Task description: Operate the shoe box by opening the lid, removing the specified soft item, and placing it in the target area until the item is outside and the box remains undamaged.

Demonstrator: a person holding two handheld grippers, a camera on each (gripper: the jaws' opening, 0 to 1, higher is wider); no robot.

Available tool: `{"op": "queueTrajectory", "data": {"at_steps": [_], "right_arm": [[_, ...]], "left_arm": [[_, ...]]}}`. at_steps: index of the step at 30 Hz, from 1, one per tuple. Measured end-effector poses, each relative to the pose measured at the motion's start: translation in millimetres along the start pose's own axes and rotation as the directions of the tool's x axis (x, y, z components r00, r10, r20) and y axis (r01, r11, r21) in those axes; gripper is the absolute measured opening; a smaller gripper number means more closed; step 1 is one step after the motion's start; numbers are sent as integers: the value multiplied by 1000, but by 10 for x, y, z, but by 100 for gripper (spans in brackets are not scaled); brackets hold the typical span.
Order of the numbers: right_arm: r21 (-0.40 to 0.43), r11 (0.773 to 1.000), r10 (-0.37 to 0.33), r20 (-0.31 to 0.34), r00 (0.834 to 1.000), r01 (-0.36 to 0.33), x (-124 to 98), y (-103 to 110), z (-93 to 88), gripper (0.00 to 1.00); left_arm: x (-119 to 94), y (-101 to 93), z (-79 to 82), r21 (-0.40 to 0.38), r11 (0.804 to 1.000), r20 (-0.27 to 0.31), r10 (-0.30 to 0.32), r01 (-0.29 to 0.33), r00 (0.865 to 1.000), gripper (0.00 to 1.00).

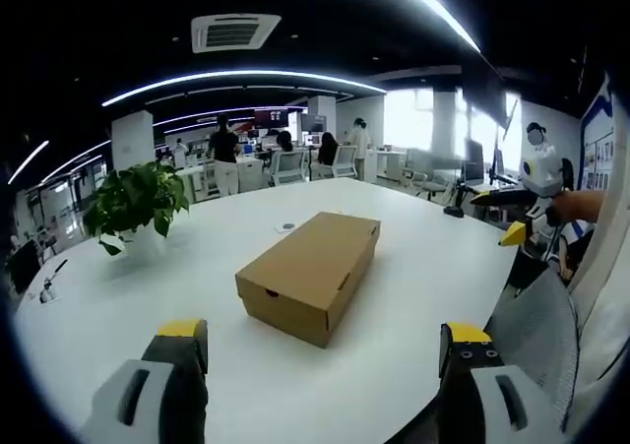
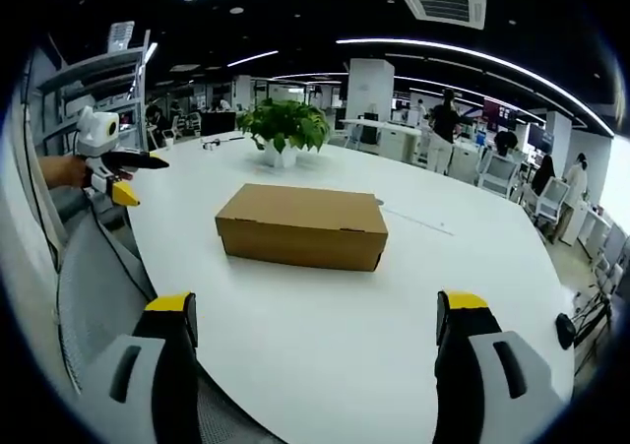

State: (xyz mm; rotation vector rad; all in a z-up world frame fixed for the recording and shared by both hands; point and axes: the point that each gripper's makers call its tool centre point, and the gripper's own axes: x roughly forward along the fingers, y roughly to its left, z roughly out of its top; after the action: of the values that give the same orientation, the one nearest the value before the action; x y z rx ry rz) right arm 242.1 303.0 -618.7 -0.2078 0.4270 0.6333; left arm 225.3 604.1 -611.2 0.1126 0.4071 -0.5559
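A brown cardboard shoe box (image 1: 310, 272) lies on the white table (image 1: 413, 267) with its lid closed. In the right gripper view the same box (image 2: 301, 227) shows its long side. My left gripper (image 1: 323, 334) hovers open in front of the box, short of it, with nothing between its jaws. My right gripper (image 2: 317, 306) is also open and empty, held back from the box over the table's near edge. Each gripper appears in the other's view: the right gripper (image 1: 527, 208) in a hand at the right, the left gripper (image 2: 106, 158) at the left.
A potted green plant (image 1: 138, 203) (image 2: 285, 124) stands on the table beyond the box. A small round disc (image 1: 286, 226) lies behind the box. A grey mesh chair back (image 1: 536, 336) (image 2: 94, 296) is at the table edge. People and desks fill the office background.
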Motion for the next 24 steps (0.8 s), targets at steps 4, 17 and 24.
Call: {"op": "queueTrajectory", "data": {"at_steps": [4,17,24], "right_arm": [[1,1000,0,-1,1000,0,-5,-1,-9,96],[4,1000,-1,4,1000,1,-3,-17,0,96],[10,1000,2,8,1000,-2,-1,-37,21,96]], "left_arm": [[6,-2,-4,3,1000,-2,-3,3,1000,100],[13,-20,15,2,1000,2,-10,10,1000,100],[38,6,71,9,1000,5,-14,14,1000,100]]}}
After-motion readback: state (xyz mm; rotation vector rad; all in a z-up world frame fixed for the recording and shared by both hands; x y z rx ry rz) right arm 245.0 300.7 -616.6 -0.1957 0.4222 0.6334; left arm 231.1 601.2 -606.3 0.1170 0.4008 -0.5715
